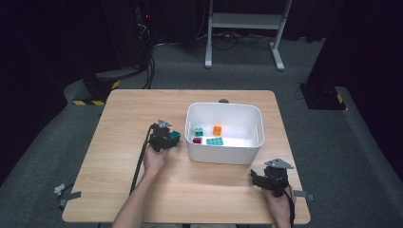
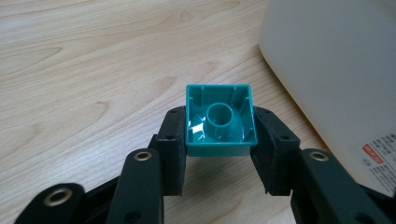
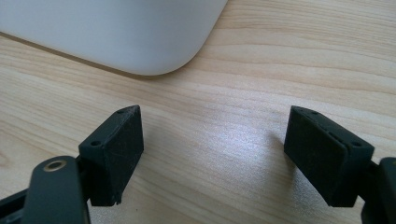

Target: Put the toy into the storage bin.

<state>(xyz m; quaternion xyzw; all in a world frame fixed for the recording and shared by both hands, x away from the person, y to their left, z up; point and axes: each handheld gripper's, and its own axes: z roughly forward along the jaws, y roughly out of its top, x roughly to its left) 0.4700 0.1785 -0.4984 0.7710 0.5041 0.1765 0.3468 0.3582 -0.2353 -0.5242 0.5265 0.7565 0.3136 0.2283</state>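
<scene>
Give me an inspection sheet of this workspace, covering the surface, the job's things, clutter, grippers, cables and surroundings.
Surface: light wooden table, bare around the bin.
Job's things: teal square plastic brick, hollow underside showing; white rounded plastic bin holding a teal brick, an orange brick, a dark red brick and a flat teal plate.
Clutter: nothing seen.
Grippers: left gripper shut on the teal square brick beside the bin; right gripper open, empty.
Cables: black cable trailing from left gripper.
Surroundings: grey carpet, white metal stand, dark curtains.
</scene>
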